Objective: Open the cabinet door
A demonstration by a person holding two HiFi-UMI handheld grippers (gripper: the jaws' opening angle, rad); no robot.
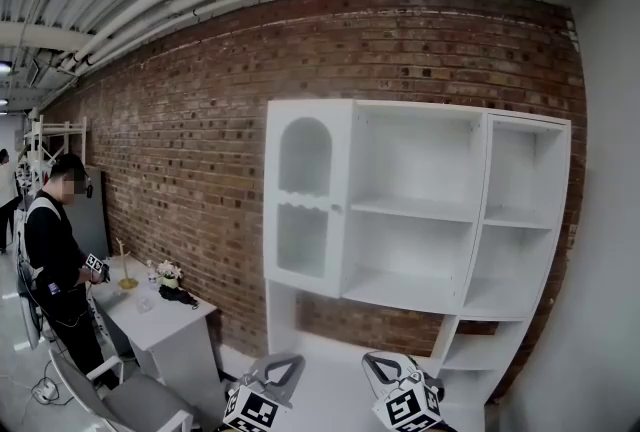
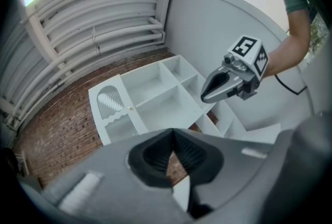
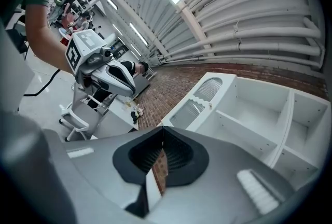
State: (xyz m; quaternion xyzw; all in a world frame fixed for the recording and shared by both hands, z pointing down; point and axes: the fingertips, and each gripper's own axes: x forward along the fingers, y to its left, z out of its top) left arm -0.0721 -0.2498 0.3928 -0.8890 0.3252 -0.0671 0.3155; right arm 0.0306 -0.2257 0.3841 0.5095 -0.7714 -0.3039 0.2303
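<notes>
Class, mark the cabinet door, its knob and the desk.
door (image 1: 305,208): head view, on its middle rail.
knob (image 1: 337,209): head view, on the knob's face.
desk (image 1: 160,318): head view, on its bare top.

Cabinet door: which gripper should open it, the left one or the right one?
Probably the right gripper. The knob is on the right edge of the cabinet door, so it would swing toward the left gripper. Both are shut and empty.

Right gripper (image 3: 162,139) jaws together, empty; white cabinet (image 3: 254,114) ahead, door (image 3: 197,101) seemingly closed.
</notes>
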